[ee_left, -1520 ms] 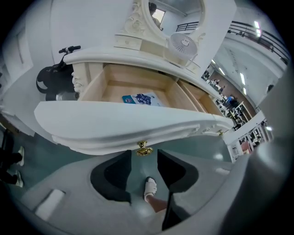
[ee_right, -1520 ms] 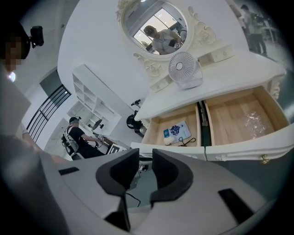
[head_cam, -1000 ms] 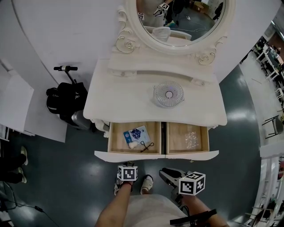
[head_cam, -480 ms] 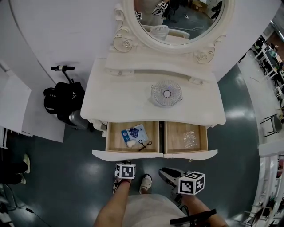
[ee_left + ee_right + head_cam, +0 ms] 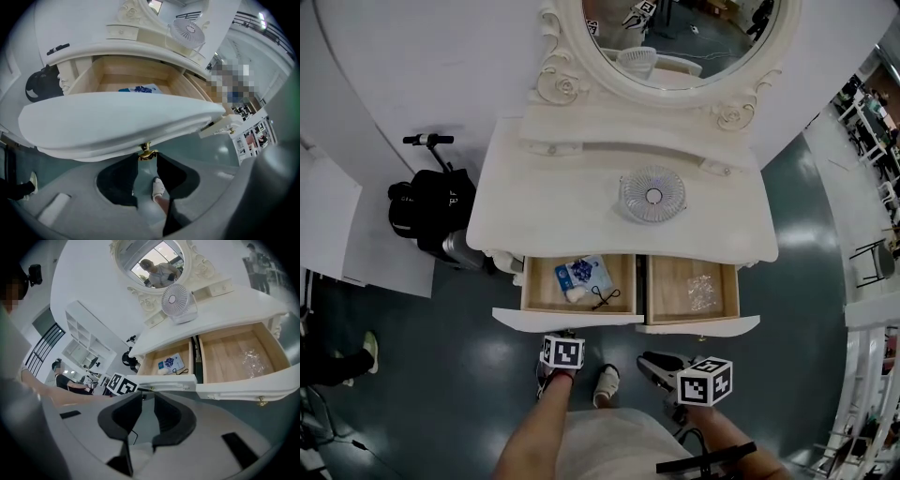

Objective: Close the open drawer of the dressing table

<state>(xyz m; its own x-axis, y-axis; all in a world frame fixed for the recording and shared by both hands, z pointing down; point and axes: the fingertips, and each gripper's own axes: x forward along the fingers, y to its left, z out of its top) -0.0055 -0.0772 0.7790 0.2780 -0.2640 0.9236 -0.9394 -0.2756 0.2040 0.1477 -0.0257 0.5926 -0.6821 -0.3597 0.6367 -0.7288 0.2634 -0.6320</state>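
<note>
Jaws of our left gripper [image 5: 146, 161] stand spread at the gold knob [image 5: 147, 152] of the open left drawer [image 5: 117, 122]; jaws of our right gripper [image 5: 147, 401] gape empty.

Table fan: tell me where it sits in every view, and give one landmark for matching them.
Head view: fan at the picture's centre.
Left gripper view: fan at top, right of centre.
Right gripper view: fan at upper centre.
Shared landmark: blue packet in the left drawer.
</note>
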